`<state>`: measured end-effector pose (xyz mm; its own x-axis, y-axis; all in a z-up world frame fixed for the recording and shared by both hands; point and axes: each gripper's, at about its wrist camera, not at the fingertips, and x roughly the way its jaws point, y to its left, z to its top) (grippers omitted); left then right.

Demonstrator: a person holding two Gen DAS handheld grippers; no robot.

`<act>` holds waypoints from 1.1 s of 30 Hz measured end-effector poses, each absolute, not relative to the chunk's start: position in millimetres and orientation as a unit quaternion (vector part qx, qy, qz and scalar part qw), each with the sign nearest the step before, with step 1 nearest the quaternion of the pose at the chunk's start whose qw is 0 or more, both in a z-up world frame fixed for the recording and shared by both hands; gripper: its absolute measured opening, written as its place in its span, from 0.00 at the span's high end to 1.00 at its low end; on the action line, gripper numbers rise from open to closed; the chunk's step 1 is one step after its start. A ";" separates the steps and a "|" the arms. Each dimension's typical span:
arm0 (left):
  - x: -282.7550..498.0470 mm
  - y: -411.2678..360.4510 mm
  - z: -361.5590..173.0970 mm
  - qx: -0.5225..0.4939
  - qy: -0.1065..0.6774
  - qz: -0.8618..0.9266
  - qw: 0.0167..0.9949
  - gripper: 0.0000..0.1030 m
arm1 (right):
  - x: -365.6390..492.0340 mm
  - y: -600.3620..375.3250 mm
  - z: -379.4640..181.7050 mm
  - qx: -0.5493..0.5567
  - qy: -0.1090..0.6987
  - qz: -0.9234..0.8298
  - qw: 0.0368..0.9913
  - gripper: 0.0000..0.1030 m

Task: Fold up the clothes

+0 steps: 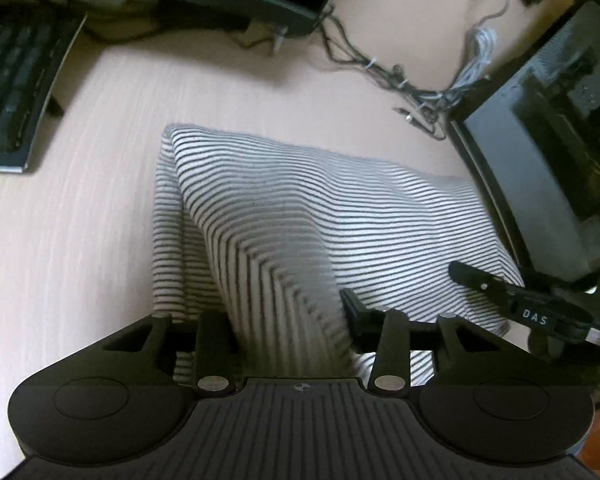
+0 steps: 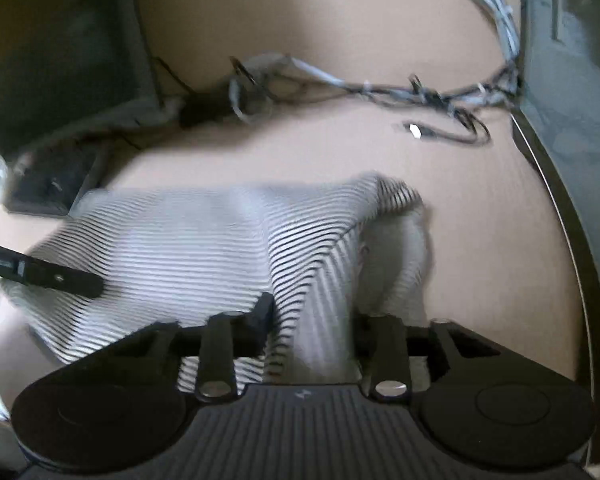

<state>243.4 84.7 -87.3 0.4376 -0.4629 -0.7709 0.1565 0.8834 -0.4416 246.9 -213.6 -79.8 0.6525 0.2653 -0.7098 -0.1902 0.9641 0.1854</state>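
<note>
A: Where's the striped garment (image 1: 300, 216)?
B: On the counter (image 1: 80, 240), btwn a keyboard (image 1: 8, 92) far left & a dark monitor (image 1: 548, 152) at right. Cables (image 1: 400, 76) at the far side.
A: Left hand-held gripper (image 1: 288, 320)?
B: Clenched on a raised fold of the cloth at the near edge; fabric tents up to it.
A: Right hand-held gripper (image 2: 312, 320)?
B: Same, grasping a bunched ridge of the garment (image 2: 204, 240) w/ cloth btwn its fingers. Pic's blurry tho. Each gripper shows in the other's view, near the cloth's side edge.
</note>
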 end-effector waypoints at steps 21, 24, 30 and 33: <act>238.1 41.4 -41.9 -0.143 0.458 -0.207 0.852 0.28 | 244.5 -213.5 -81.7 0.062 0.392 0.103 0.912 0.45; 240.5 34.4 -70.9 -0.148 0.496 -0.200 0.832 0.28 | 244.6 -214.5 -82.6 0.063 0.392 0.105 0.912 0.44; 241.6 30.6 -77.2 -0.151 0.493 -0.210 0.831 0.18 | 245.2 -215.5 -84.3 0.061 0.391 0.110 0.912 0.41; 240.8 28.3 -78.3 -0.144 0.491 -0.213 0.833 0.14 | 246.2 -214.8 -84.7 0.060 0.391 0.112 0.912 0.39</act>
<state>240.8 28.3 -78.3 0.4280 -0.4958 -0.7556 0.2140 0.8679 -0.4483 246.2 -214.8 -84.7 0.6695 0.2514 -0.6989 -0.1583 0.9676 0.1965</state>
